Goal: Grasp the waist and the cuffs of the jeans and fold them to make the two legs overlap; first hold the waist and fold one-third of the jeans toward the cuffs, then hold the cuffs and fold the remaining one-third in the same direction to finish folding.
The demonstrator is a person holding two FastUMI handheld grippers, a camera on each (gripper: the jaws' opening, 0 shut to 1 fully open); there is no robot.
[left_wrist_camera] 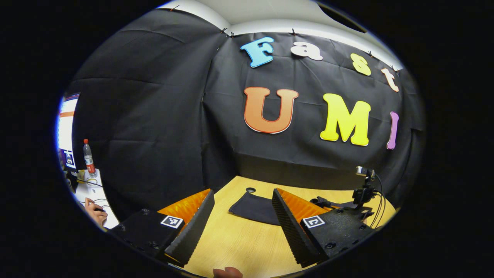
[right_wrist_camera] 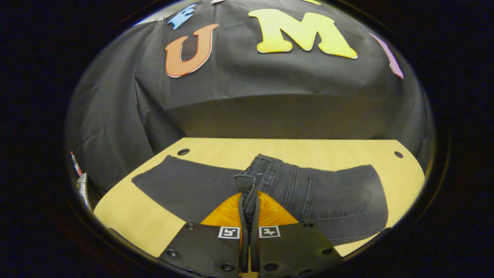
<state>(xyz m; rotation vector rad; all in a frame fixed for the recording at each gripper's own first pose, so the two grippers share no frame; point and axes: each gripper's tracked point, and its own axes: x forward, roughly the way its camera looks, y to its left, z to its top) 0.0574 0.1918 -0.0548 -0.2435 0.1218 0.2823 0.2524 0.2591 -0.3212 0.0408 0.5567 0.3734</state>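
Dark grey jeans (right_wrist_camera: 339,197) lie across the wooden table (right_wrist_camera: 316,148), seat and back pocket to the right, legs running left to the cuff end (right_wrist_camera: 154,179). My right gripper (right_wrist_camera: 249,200) is shut on the waistband (right_wrist_camera: 266,166), which is pulled up and bunched over the middle of the jeans. My left gripper (left_wrist_camera: 243,192) hangs open above the table with nothing between its fingers. Just beyond its fingertips a dark end of the jeans (left_wrist_camera: 254,208) lies flat on the wood.
A black device with cables (left_wrist_camera: 362,191) stands on the table's right side. Past the table's left edge are a bottle (left_wrist_camera: 88,158), a monitor (left_wrist_camera: 65,131) and a person's hand (left_wrist_camera: 94,210). Small holes (right_wrist_camera: 183,151) mark the table's far corners.
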